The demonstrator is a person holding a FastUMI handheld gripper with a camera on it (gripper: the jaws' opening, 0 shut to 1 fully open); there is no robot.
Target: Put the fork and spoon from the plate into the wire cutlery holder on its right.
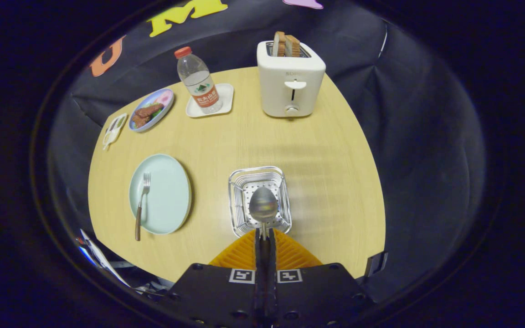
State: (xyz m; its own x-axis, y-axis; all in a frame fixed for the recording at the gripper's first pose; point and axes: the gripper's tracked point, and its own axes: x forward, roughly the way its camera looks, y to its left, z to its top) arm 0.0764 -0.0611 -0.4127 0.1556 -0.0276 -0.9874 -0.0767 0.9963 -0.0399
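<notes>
With the claw (265, 234) clamped on the spoon (263, 206), its bowl hangs over the wire cutlery holder (239, 182) — next, lower and release. The fork (142, 200) waits on the plate (169, 193).

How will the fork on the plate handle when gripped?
The fork looks thin and rigid, so probably light but slippery on the smooth plate. Its handle overhangs the rim, likely the easiest grab. The gripper is shut on the spoon.

The spoon (263, 205) handle is hidden between the tool (263, 237) fingers, and its bowl covers part of the wire holder (239, 182).
</notes>
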